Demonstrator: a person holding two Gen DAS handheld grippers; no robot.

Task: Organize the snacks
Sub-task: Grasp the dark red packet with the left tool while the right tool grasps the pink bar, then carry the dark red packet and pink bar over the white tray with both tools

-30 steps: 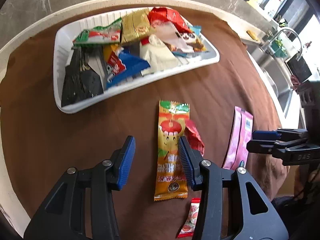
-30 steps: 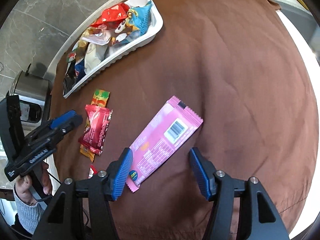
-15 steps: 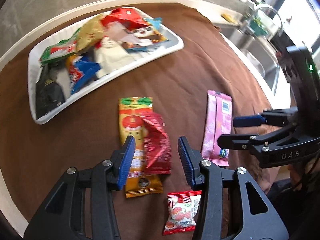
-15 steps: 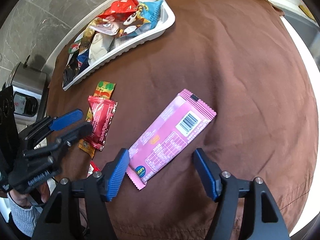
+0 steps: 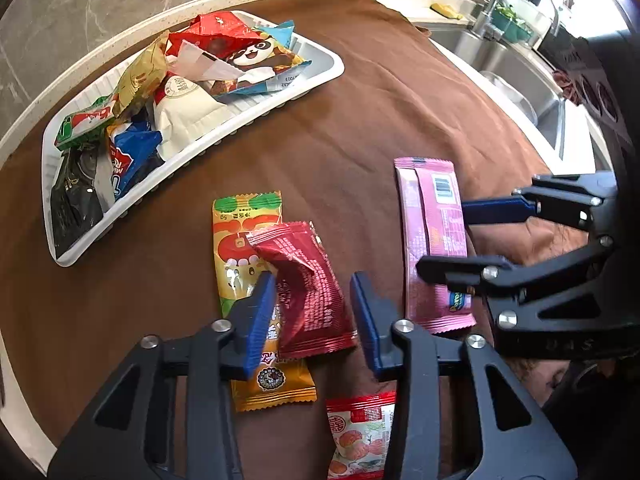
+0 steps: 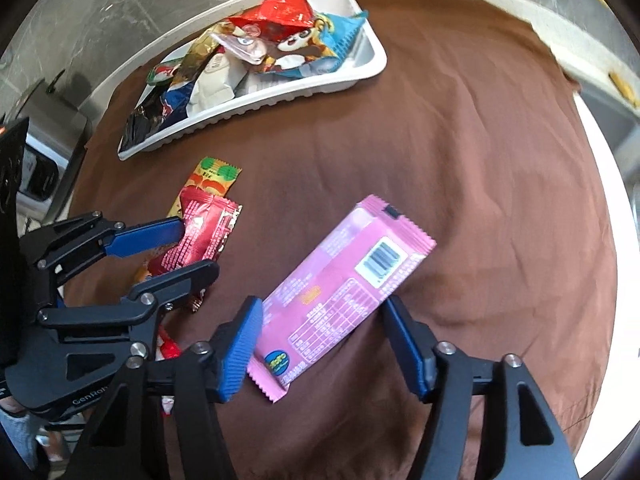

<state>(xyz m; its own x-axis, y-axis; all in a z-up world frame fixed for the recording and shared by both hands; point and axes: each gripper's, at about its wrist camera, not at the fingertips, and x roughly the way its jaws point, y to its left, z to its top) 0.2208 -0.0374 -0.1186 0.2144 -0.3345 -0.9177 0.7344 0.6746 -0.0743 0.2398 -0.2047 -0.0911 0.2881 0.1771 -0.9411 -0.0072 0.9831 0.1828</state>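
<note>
A dark red packet (image 5: 308, 292) lies across a long orange packet (image 5: 236, 232) on the brown cloth. My left gripper (image 5: 314, 316) straddles the red packet. Its jaws are closing, with the blue pads close to the packet's two edges and no squeeze showing. My right gripper (image 6: 322, 344) stands over the lower half of a pink packet (image 6: 344, 292) with its jaws closing, the packet lying flat between them. At the back, a white tray (image 5: 320, 76) holds several snack packets. The right wrist view shows the left gripper (image 6: 182, 252) on the red packet (image 6: 204, 232).
A small red-and-white packet (image 5: 360, 432) lies near the front edge, under my left gripper. Brown cloth (image 5: 360, 120) covers the round pale table. A sink with a tap (image 5: 508, 0) is at the far right. A metal appliance (image 6: 48, 128) stands beyond the table's left edge.
My left gripper slid from beside the orange packet to over the red one and narrowed its jaws. The right gripper moved over the pink packet and narrowed too. Both wrists rolled.
</note>
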